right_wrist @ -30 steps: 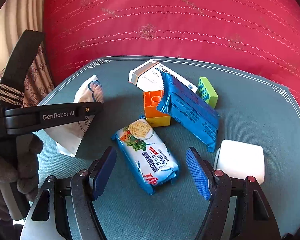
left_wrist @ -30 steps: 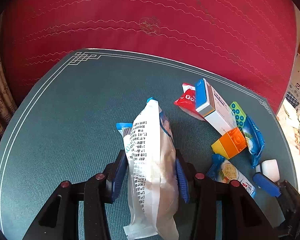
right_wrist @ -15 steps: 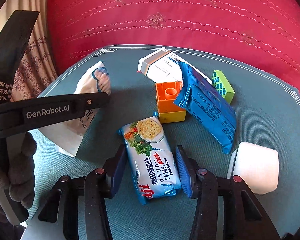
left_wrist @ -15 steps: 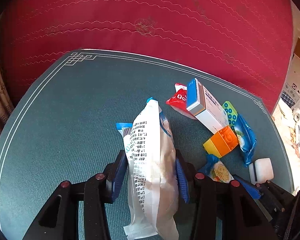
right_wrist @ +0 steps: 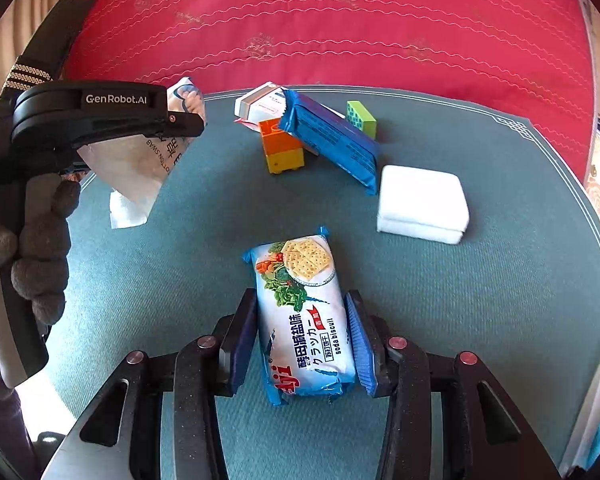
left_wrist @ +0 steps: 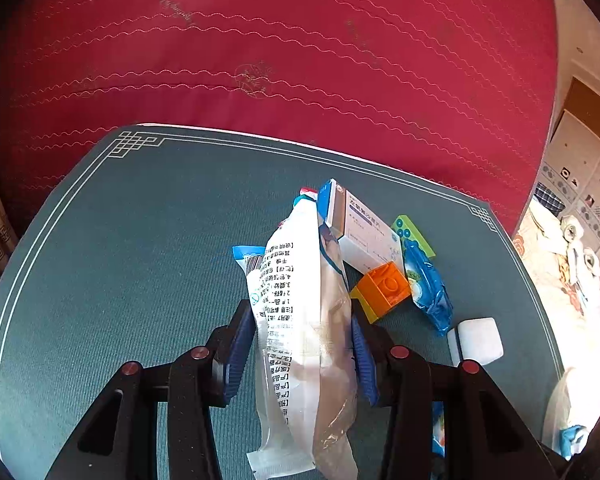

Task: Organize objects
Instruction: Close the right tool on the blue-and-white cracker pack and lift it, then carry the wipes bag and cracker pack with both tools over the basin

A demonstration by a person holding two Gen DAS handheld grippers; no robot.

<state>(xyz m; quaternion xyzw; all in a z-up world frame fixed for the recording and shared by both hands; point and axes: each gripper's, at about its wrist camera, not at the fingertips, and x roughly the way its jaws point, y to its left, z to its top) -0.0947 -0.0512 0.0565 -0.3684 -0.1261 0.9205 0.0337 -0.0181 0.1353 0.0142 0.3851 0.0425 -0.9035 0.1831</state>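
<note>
Left wrist view: the left tongs (left_wrist: 304, 344) stayed clenched on a cotton swab packet (left_wrist: 300, 320), now lifted above the table (left_wrist: 112, 240).

Right wrist view: the right tongs (right_wrist: 302, 344) had just been closing and now gripped a soda biscuit pack (right_wrist: 302, 312), pulled away from the orange block (right_wrist: 280, 148); sorting looked underway.

My right gripper (right_wrist: 302, 332) has just been closing and now clamps a soda biscuit pack (right_wrist: 304, 316) on the green mat (right_wrist: 480, 300). Beyond lie a white block (right_wrist: 422, 204), a blue wrapper (right_wrist: 332, 140) leaning on an orange brick (right_wrist: 282, 146), a box (right_wrist: 260, 106) and a green brick (right_wrist: 361, 119). At left, my gloved hand (right_wrist: 28, 236) holds the left gripper (right_wrist: 172, 124) with a swab bag (right_wrist: 140, 164).
</note>
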